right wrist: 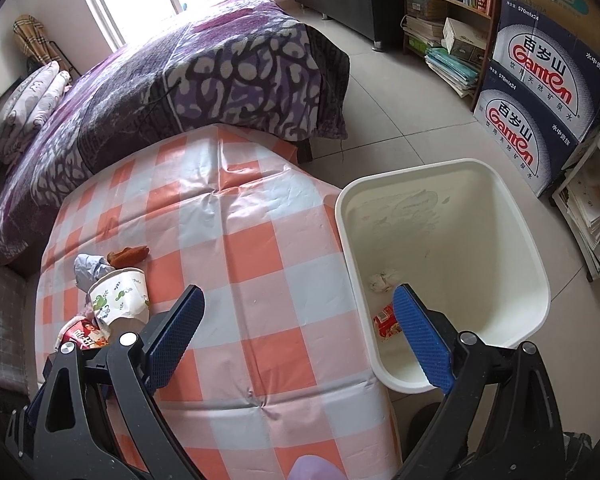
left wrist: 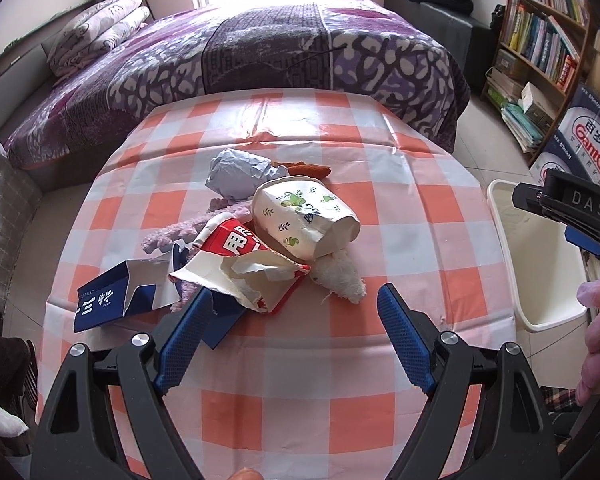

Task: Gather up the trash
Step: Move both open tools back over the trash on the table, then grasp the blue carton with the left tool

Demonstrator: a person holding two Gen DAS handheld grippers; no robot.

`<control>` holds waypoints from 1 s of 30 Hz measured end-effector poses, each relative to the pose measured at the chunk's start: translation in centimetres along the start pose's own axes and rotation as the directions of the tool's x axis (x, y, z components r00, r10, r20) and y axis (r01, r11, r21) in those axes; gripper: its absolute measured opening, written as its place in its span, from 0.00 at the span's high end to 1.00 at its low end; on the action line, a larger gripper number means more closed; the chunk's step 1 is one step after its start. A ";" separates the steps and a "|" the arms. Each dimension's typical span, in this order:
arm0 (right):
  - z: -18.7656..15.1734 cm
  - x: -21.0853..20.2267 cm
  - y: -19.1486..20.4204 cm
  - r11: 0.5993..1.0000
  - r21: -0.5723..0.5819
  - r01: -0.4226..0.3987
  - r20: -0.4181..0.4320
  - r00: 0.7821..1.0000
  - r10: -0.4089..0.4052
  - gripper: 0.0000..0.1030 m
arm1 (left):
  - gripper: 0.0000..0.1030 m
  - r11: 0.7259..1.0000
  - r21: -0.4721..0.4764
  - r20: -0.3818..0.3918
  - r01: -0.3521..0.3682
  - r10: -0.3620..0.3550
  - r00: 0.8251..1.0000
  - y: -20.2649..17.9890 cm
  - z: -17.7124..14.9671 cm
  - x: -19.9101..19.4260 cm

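A heap of trash lies on the checked tablecloth [left wrist: 400, 208]: a crushed floral paper cup [left wrist: 304, 220], a torn red and white wrapper [left wrist: 244, 264], a blue carton [left wrist: 116, 300], a crumpled grey paper [left wrist: 236, 174], a brown scrap [left wrist: 308, 169] and a white fluffy wad [left wrist: 342, 276]. My left gripper [left wrist: 296, 300] hangs open just short of the heap, nothing between its fingers. My right gripper [right wrist: 298, 296] is open too, empty, over the table's right edge beside the white bin [right wrist: 512, 216]. The cup [right wrist: 120, 296] sits to its left. A red wrapper [right wrist: 386, 320] and a white wad [right wrist: 382, 282] lie inside the bin.
A bed with a purple patterned cover [left wrist: 284, 44] stands behind the table. A bookshelf [left wrist: 540, 40] and stacked water boxes [right wrist: 540, 92] line the right wall. The bin [left wrist: 536, 256] stands on the tiled floor to the table's right. A grey seat [left wrist: 4, 208] is at the left.
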State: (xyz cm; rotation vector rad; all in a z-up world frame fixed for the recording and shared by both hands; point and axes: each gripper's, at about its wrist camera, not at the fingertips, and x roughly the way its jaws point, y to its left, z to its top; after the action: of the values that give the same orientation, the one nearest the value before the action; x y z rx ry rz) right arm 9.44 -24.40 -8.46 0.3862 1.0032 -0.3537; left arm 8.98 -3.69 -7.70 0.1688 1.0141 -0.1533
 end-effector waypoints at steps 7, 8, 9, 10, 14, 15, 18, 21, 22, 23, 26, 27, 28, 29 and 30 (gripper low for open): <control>-0.6 0.4 1.4 1.000 -0.029 -0.007 -0.017 1.000 0.006 0.11 | 0.20 0.999 -0.006 0.000 -0.038 0.038 0.999 1.3 -0.3 0.1; -0.6 0.5 1.5 0.999 -0.031 -0.008 -0.018 1.000 0.007 0.11 | 0.20 0.999 -0.008 -0.001 -0.042 0.042 0.999 1.5 -0.3 0.2; -0.7 0.5 1.7 0.999 -0.033 -0.009 -0.020 1.000 0.009 0.11 | 0.20 0.999 -0.011 -0.002 -0.045 0.045 0.999 1.8 -0.4 0.2; -0.7 0.6 1.8 0.999 -0.035 -0.011 -0.023 1.000 0.010 0.11 | 0.20 0.999 -0.014 -0.004 -0.049 0.049 0.999 2.0 -0.5 0.2; -0.9 0.8 2.6 0.999 -0.047 -0.016 -0.032 0.999 0.015 0.11 | 0.20 0.998 -0.021 -0.016 -0.067 0.067 0.998 2.8 -0.7 0.5; -1.0 0.8 2.7 0.999 -0.051 -0.017 -0.034 0.999 0.015 0.11 | 0.20 0.997 -0.021 -0.020 -0.072 0.071 0.997 3.1 -0.8 0.7; -1.3 1.0 3.3 0.998 -0.062 -0.018 -0.039 0.999 0.016 0.11 | 0.20 0.996 -0.026 -0.035 -0.088 0.087 0.996 3.9 -1.0 1.0; -1.5 1.2 3.9 0.997 -0.072 -0.021 -0.045 0.999 0.018 0.11 | 0.20 0.994 -0.039 -0.048 -0.099 0.097 0.994 4.9 -1.2 1.2; -1.6 1.3 4.0 0.997 -0.076 -0.022 -0.048 0.999 0.018 0.11 | 0.20 0.994 -0.042 -0.052 -0.104 0.101 0.994 5.1 -1.2 1.3; -1.7 1.4 4.2 0.997 -0.079 -0.022 -0.050 0.999 0.018 0.11 | 0.20 0.993 -0.043 -0.054 -0.108 0.106 0.993 5.4 -1.3 1.4; -1.8 1.7 4.7 0.996 -0.088 -0.025 -0.060 0.998 0.019 0.11 | 0.20 0.992 -0.039 -0.069 -0.120 0.117 0.991 6.2 -1.4 1.6; -1.9 1.8 4.9 0.996 -0.090 -0.026 -0.063 0.998 0.020 0.11 | 0.20 0.992 -0.035 -0.078 -0.123 0.120 0.990 6.6 -1.4 1.7; -2.0 1.9 5.1 0.995 -0.093 -0.027 -0.067 0.998 0.021 0.11 | 0.20 0.991 -0.030 -0.085 -0.127 0.124 0.989 7.0 -1.4 1.8; -2.1 2.0 5.3 0.995 -0.097 -0.029 -0.072 0.997 0.022 0.11 | 0.20 0.991 -0.024 -0.091 -0.132 0.130 0.987 7.5 -1.3 1.8; -2.2 2.0 5.4 0.995 -0.100 -0.032 -0.076 0.997 0.024 0.11 | 0.20 0.990 0.000 -0.105 -0.138 0.138 0.985 7.8 -1.3 1.9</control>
State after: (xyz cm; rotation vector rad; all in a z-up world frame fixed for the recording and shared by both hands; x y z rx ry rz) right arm 11.33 -18.85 -10.45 0.3237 1.0830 -0.2640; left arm 10.54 4.13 -9.47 0.2416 1.1036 -0.0143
